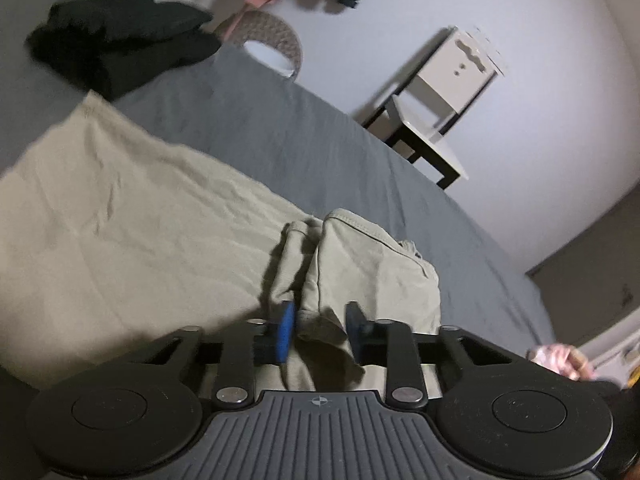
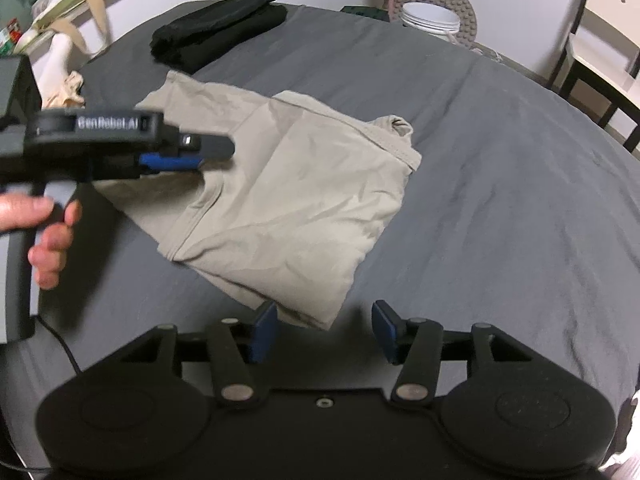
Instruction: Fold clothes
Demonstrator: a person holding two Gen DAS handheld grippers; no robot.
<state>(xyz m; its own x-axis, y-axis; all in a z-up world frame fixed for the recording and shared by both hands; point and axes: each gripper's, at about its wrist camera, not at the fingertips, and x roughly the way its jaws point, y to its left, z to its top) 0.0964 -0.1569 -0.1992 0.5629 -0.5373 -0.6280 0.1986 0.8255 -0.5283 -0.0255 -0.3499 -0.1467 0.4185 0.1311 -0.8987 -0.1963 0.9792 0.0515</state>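
Observation:
A khaki garment (image 2: 288,200) lies partly folded on the grey bed sheet (image 2: 500,200). In the left wrist view the garment (image 1: 120,220) spreads to the left, with a bunched fold standing up just ahead of the fingers. My left gripper (image 1: 320,330) is shut on that bunched edge, with cloth filling the gap between its blue pads. Seen from the right wrist, the left gripper (image 2: 200,160) comes in from the left, held by a hand (image 2: 48,236), and pinches the garment's left side. My right gripper (image 2: 324,332) is open at the garment's near corner, with nothing clamped.
A folded black garment (image 2: 216,30) lies at the far side of the bed. Beyond the bed are a white bucket (image 2: 430,20), a patterned round mat and a white cabinet on a dark-legged table (image 1: 432,136). Clutter sits on a shelf at the far left.

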